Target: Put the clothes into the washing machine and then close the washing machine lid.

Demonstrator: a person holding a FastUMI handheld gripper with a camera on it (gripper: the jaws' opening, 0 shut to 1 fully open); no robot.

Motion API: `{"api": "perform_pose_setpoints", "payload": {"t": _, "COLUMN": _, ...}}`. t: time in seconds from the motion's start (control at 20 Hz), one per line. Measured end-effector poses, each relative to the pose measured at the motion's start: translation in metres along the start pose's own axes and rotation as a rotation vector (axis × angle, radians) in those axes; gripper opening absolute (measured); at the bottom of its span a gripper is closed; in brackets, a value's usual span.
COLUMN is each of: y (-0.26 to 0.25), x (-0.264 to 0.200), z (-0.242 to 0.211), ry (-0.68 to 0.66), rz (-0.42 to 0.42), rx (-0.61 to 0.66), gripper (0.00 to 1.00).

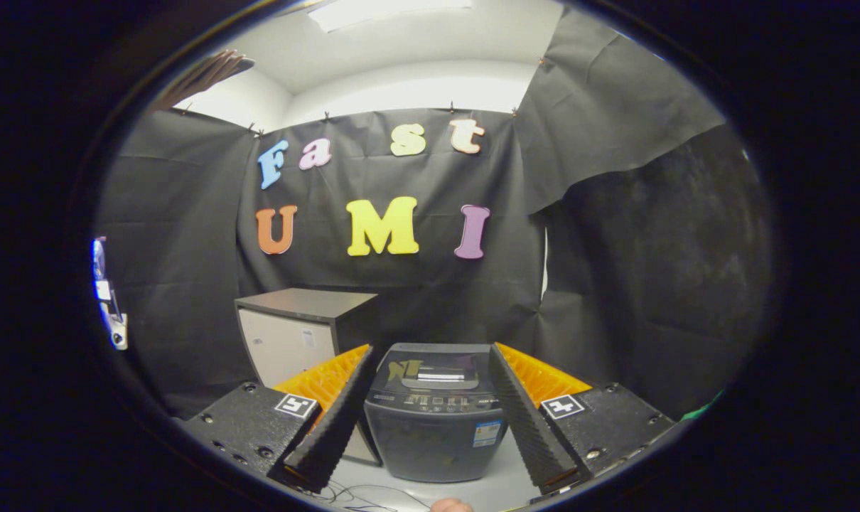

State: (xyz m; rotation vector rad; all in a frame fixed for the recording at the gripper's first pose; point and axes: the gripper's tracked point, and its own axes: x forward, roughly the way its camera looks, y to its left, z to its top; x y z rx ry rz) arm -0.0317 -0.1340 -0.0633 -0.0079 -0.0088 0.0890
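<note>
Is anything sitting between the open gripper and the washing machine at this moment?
Nothing visible does. The gripper is open, holding nothing, and the washing machine stands on the floor straight ahead, framed between the fingers, lid down. The dark-topped cabinet stands off to its left, out of the path.

Hand-held gripper (430, 370), fingers spread wide

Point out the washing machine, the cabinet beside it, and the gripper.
washing machine (433, 416), gripper view: control panel at the lid's front edge.
cabinet (288, 341), gripper view: pale front door.
gripper (430, 370), gripper view: midway between its fingertips, open.
</note>
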Motion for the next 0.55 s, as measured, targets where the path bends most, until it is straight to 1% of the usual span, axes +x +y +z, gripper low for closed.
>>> {"api": "perform_pose_setpoints", "payload": {"t": 0.55, "y": 0.005, "x": -0.0004, "z": 0.0001, "ry": 0.007, "rz": 0.015, "rx": -0.008, "gripper": 0.99}}
